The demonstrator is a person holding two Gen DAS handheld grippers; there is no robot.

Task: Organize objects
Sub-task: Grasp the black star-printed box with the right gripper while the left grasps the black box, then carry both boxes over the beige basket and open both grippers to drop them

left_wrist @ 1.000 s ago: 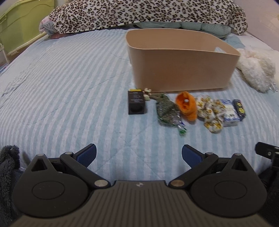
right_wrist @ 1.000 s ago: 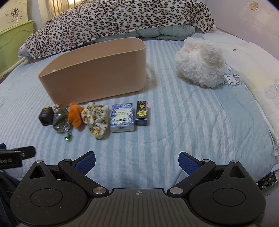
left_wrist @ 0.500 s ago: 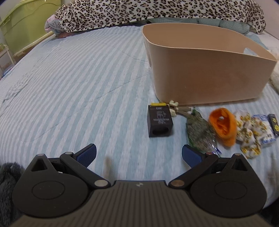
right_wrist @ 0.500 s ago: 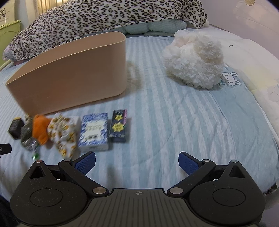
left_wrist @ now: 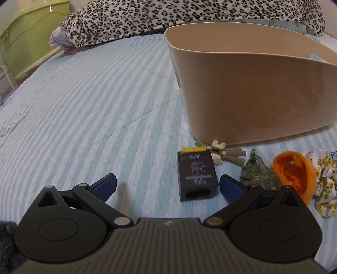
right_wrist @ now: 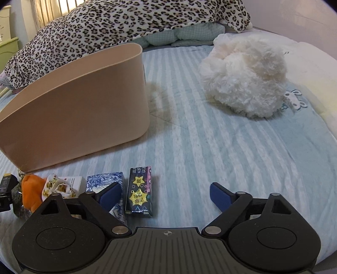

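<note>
A tan oval bin (left_wrist: 252, 88) stands on the striped bed; it also shows in the right wrist view (right_wrist: 80, 109). A row of small items lies in front of it. My left gripper (left_wrist: 167, 186) is open and empty, with the black box (left_wrist: 197, 176) between its blue fingers, nearer the right one. Beside it lie a small bone toy (left_wrist: 219, 150), a green foil packet (left_wrist: 259, 175), an orange scrunchie (left_wrist: 293, 173) and a floral scrunchie (left_wrist: 324, 177). My right gripper (right_wrist: 166, 196) is open and empty over a dark starred box (right_wrist: 140, 191), next to a blue patterned box (right_wrist: 104, 182).
A white fluffy plush (right_wrist: 244, 75) lies to the right on the bed. A leopard-print blanket (left_wrist: 179, 16) is piled at the bed's far side. A green cabinet (left_wrist: 25, 38) stands beyond the bed's left edge.
Both grippers have moved forward and down toward the row of items. The black box now sits between the left fingers, the starred box between the right fingers. Both stay open.
</note>
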